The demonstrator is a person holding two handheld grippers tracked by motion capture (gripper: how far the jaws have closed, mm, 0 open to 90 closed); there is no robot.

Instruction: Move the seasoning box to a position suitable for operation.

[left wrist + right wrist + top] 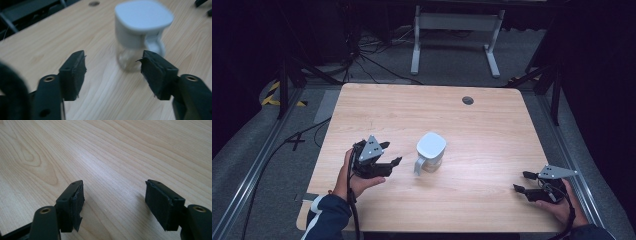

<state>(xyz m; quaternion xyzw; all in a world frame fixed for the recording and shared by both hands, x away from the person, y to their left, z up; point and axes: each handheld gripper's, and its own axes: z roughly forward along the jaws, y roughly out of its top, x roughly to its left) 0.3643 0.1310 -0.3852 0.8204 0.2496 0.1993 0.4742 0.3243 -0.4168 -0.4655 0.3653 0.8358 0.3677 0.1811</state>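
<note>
left gripper (393, 153) being held wide, nearer | clear white-lidded handled jar (430, 151) being faced, just beside, handle toward it | right gripper (520, 181) being held wide, well apart

White-lidded clear jug (430, 151) on pale wood-grain table (492, 125); black grippers.

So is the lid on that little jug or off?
On. The white lid caps the upright clear jug, seen in both the high and left gripper views.
</note>
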